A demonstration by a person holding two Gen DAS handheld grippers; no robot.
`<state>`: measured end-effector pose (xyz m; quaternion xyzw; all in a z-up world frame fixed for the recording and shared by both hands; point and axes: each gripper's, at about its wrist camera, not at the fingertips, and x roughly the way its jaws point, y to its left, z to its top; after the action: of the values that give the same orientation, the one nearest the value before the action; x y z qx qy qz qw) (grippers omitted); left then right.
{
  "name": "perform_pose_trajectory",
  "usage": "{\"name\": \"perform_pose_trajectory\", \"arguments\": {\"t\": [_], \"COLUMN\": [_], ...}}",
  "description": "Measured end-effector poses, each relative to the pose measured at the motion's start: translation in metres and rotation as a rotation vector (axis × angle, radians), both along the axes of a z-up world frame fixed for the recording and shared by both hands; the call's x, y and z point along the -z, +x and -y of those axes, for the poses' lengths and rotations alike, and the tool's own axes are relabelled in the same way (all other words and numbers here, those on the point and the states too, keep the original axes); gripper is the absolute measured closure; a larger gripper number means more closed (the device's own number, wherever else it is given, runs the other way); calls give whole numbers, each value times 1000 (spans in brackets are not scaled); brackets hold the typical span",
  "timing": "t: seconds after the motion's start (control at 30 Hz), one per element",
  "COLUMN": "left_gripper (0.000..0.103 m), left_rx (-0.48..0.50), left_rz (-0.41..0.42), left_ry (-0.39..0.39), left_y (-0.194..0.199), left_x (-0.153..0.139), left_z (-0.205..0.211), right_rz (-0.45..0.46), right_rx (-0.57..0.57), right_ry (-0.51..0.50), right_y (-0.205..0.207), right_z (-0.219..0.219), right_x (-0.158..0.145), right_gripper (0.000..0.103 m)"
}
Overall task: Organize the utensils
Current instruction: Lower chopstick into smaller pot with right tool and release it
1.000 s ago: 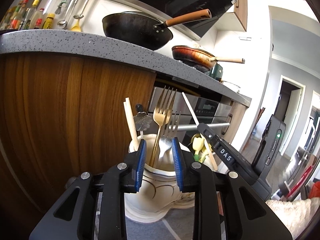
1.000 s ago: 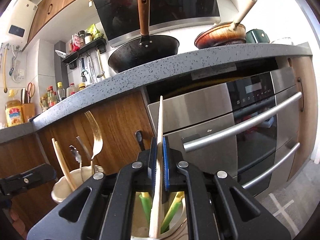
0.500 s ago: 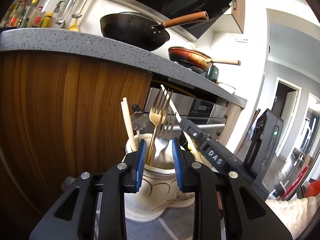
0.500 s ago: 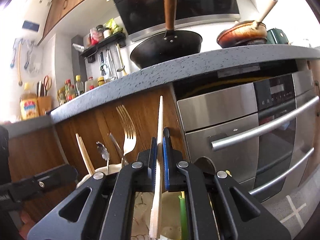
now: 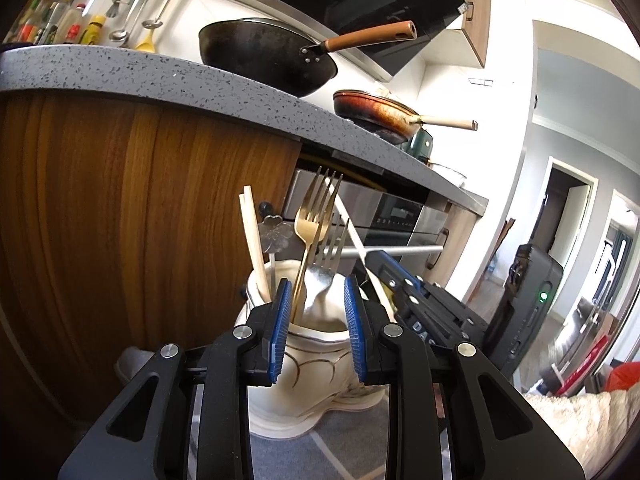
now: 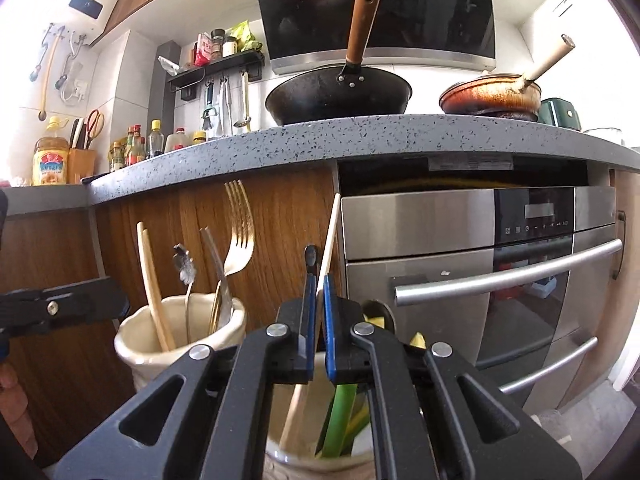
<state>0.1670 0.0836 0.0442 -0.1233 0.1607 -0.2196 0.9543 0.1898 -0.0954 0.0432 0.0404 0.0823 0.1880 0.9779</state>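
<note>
right gripper (image 6: 319, 300) – clamped on chopstick (image 6: 330, 232), beside vase (image 6: 136, 344) | left gripper (image 5: 316, 316) – parted, empty, facing vase

Both cams sat low, near floor level, tilted up at the kitchen cabinet front.

Left wrist cam looked along its hand-held gripper (image 5: 316, 320), very close to the cream holder (image 5: 316, 344), wood cabinet door (image 5: 120, 208) filling the left half, doorway far right.

Right wrist cam looked along its hand-held gripper (image 6: 319, 320), squarely at the steel oven (image 6: 460, 272), a second holder (image 6: 320, 456) directly beneath the lens.

Overlap: cream holder (image 6: 176, 344) at left in the right view, gold fork (image 5: 316, 216) (image 6: 239, 232), black wok (image 5: 268, 56) (image 6: 338, 96), red pan (image 5: 376, 112) (image 6: 490, 96), worktop edge (image 5: 160, 80) (image 6: 360, 140). Right hand-held gripper (image 5: 408, 292) showed in the left view.
</note>
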Motion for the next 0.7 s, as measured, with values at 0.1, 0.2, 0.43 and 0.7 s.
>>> {"name": "perform_pose_trajectory", "arguments": {"t": [0.1,0.2,0.43,0.7], "left_gripper": [76,76,76,76], "left_rx": [0,3,2,13], "left_rz": [0,3,5,7], "left_ry": [1,6,5,0], "left_y": [0,0,0,-1], "left_x": [0,0,-1,-1], "left_z": [1,2,3,4], "right_rz": [-5,-48,-154,-288], "right_rx": [-18,-36,-55,3], "right_ry": [-24,-49,-20,-49], "right_y": [-7,-11,-9,-5], "right_z": [0,-1,4,2], "right_x": [2,10,14,6], "right_gripper": [102,102,103,103]}}
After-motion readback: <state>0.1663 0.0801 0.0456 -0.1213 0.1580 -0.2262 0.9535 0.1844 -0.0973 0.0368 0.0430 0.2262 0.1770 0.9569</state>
